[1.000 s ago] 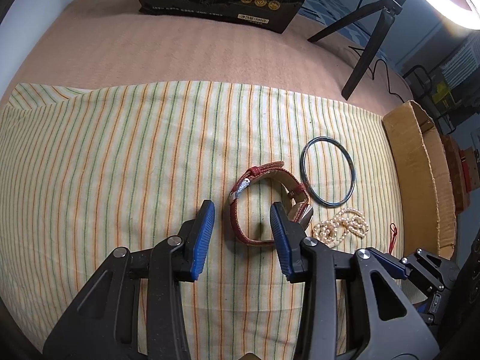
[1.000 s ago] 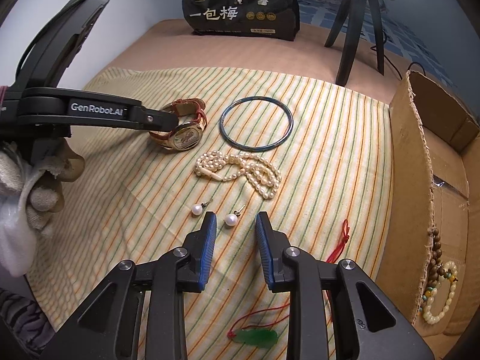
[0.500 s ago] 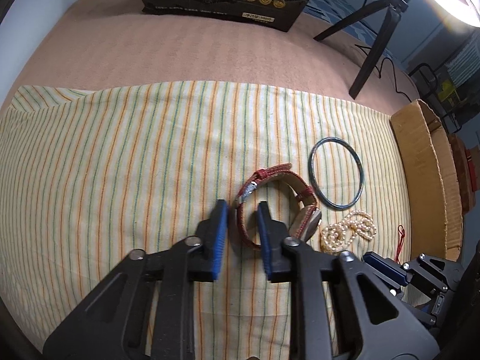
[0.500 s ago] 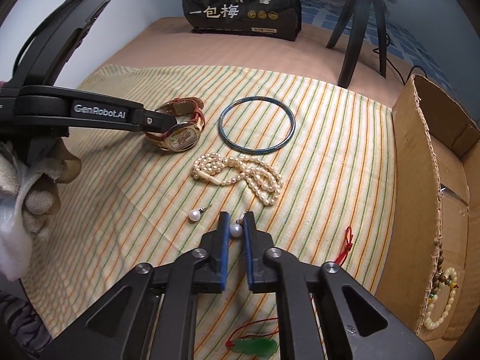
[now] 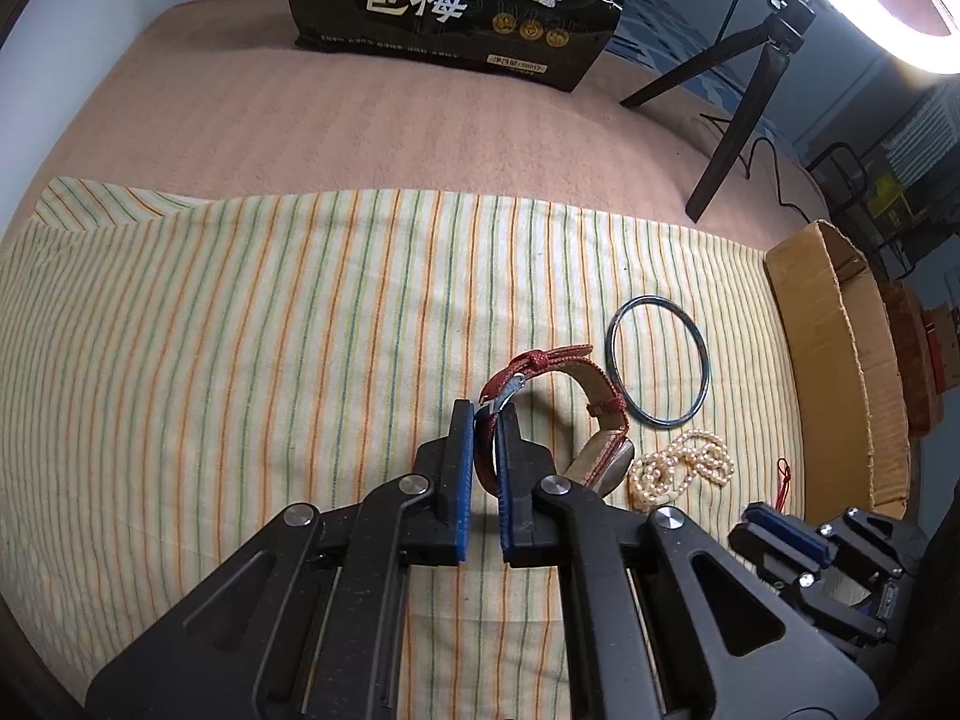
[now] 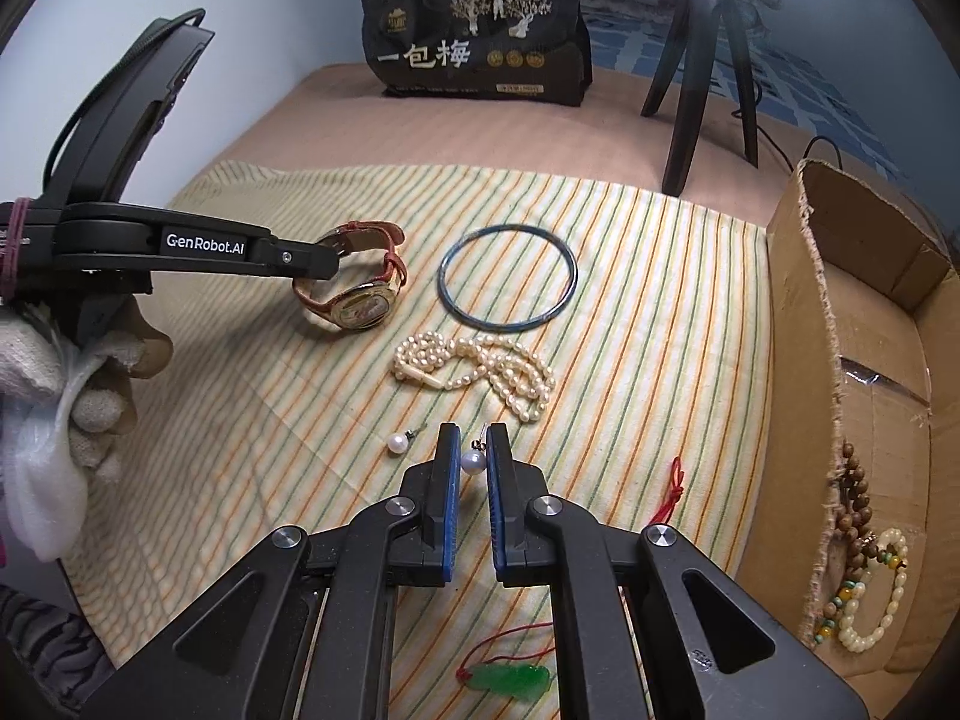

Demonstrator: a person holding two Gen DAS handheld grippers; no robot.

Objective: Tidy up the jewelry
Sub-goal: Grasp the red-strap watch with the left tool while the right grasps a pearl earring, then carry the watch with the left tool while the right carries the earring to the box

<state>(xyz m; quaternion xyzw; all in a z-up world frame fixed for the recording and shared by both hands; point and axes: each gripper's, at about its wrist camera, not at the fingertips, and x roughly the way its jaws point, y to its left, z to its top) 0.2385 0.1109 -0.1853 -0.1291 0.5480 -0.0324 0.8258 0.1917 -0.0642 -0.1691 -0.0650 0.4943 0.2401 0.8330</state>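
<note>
In the right wrist view, a green pendant [image 6: 510, 679] on a red cord lies at the bottom centre, partly behind the right claw [image 6: 474, 450]. That claw's blue pads pinch a pearl earring [image 6: 473, 461] between their tips, its post pointing up and away. A second earring [image 6: 398, 443] lies just to its left on the striped cloth [image 6: 648, 360]. Farther up the frame sits a heaped pearl necklace [image 6: 480, 363], then a blue bangle [image 6: 509, 279] lying flat, near the necklace but apart from it.

At centre left, the left claw [image 6: 327, 258] (branded arm, gloved hand behind it) reaches in from the left edge. In the left wrist view, the left claw [image 5: 485, 420] is nearly pressed together, gripping the red strap of the watch [image 5: 555, 414] near its buckle; the watch face rests by the necklace [image 5: 681, 465], with the bangle [image 5: 659, 377] just beyond.

Along the right edge stands a cardboard box [image 6: 798, 312] holding bead bracelets [image 6: 864, 588]. At the top, on the pink bed [image 6: 510, 144], stand a black snack bag [image 6: 480, 36] and a tripod [image 6: 702, 66].
</note>
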